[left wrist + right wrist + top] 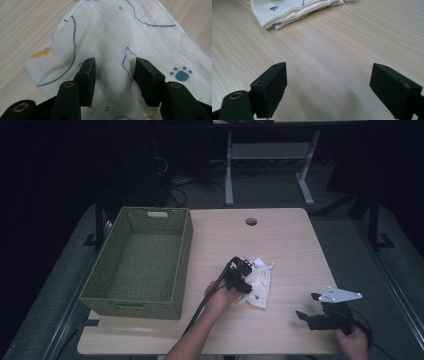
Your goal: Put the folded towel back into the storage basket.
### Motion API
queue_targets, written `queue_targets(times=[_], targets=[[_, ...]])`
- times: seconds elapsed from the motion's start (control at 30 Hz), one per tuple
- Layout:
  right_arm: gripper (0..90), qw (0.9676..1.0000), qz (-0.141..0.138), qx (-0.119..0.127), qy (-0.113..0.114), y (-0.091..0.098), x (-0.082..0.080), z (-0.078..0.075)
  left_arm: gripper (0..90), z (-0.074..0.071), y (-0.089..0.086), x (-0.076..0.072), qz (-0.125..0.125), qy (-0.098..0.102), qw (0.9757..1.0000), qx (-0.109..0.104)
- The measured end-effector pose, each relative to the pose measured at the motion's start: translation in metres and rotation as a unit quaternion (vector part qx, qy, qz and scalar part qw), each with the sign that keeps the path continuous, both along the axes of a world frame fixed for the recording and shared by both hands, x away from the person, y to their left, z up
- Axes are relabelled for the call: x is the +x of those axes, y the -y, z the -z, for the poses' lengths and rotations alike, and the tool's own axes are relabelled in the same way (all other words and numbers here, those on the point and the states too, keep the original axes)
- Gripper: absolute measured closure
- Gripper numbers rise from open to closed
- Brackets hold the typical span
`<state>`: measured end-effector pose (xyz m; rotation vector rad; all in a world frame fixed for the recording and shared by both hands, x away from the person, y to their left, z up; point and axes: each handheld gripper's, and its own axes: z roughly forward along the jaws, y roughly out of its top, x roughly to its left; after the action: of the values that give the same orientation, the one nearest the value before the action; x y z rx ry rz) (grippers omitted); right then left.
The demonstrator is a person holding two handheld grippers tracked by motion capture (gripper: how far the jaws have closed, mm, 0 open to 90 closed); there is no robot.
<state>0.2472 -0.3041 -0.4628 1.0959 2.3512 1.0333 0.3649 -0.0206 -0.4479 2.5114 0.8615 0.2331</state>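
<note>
A folded cream cloth (262, 288) with blue line drawings lies at the middle of the wooden table (285, 242). My left gripper (246, 282) is down on it from the left, held in a hand. In the left gripper view the cloth (112, 32) shows a blue paw print and an orange mark, and the left gripper (115, 61) is open with its jaws resting on the fabric, a soft ridge between them. My right gripper (306, 306) is near the table's front right. It (329, 66) stands wide open over bare wood, with the cloth (287, 8) farther off.
A green woven basket (185, 250) with nothing in it fills the table's left side. A round cable hole (251, 221) sits near the far edge. Bare tabletop lies between the cloth and the right gripper. A white desk frame (229, 170) stands beyond the table.
</note>
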Motion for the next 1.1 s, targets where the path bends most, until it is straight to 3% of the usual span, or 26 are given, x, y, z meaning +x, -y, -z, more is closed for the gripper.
queue_targets(times=[0.17,0.47,0.87,1.0,1.1], targets=[[13.6,1.0,0.0,0.001,0.001,0.0003,0.0,-0.0002,55.5,-0.0005,-0.0005,0.0007,0.001,0.0,1.0,0.002],[13.7,1.0,0.002,0.001,0.002,-0.0001,-0.0005,-0.0009,69.5,-0.0015,-0.0029,0.0045,-0.004,0.002,1.0,0.006],[13.6,1.0,0.0,0.002,0.006,-0.0001,-0.0009,-0.0019,82.2,-0.0027,0.0056,0.0032,0.008,0.026,0.9988,0.04],[13.6,1.0,0.002,0.002,0.006,0.0001,-0.0013,-0.0021,83.2,-0.0037,0.0058,0.0052,0.009,0.019,0.9989,0.042],[13.6,1.0,0.003,0.004,0.005,0.0007,-0.0009,-0.0019,83.4,-0.0065,0.002,0.0096,0.005,-0.003,0.9994,0.033]])
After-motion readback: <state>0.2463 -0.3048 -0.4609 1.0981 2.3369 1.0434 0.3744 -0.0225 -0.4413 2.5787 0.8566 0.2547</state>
